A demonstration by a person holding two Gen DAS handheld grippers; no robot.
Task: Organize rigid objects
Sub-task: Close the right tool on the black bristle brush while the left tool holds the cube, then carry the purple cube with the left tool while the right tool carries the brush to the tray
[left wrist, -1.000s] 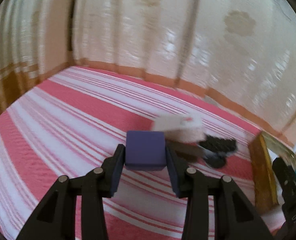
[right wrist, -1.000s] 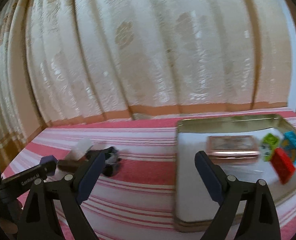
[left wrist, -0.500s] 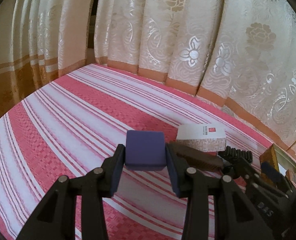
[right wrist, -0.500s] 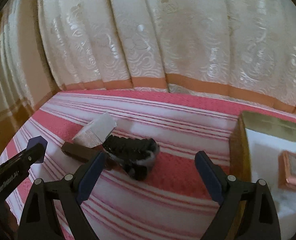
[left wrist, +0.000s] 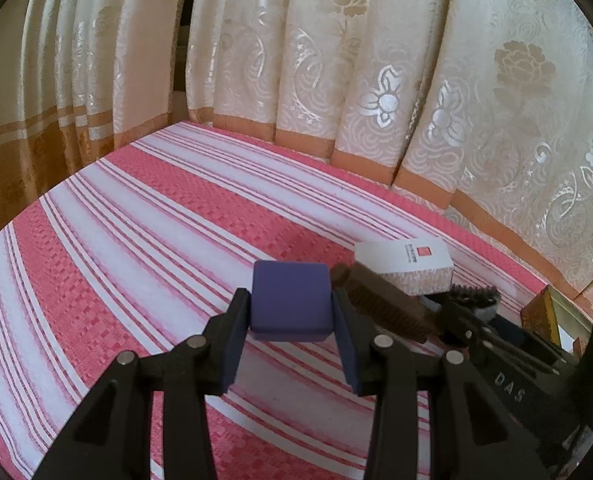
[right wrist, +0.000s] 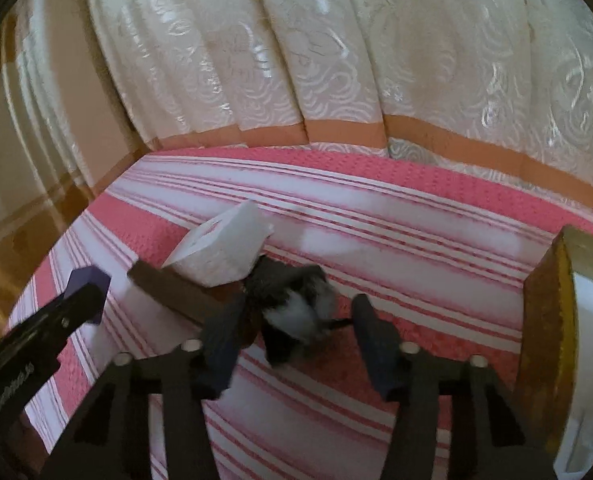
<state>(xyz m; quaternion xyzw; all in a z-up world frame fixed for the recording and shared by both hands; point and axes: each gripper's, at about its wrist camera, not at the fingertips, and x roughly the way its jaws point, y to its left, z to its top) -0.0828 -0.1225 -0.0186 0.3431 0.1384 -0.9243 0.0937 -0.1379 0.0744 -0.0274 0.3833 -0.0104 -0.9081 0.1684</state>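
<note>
You see a cream curtain (left wrist: 376,80) with shiny floral patterns and an orange band along its hem hanging behind the surface. A pink-and-white striped cloth (left wrist: 156,240) covers the surface in front of you, its stripes running across both views. At the far left, the curtain looks darker and golden.

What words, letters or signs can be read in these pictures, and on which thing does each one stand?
"DAS": on the arm of the right gripper, seen from the left wrist camera.
Red square with lines of print beside it: on the white box; too small to read.
White lettering: on the arm of the left gripper, seen from the right wrist camera; too blurred to read.
No other text shows.
</note>
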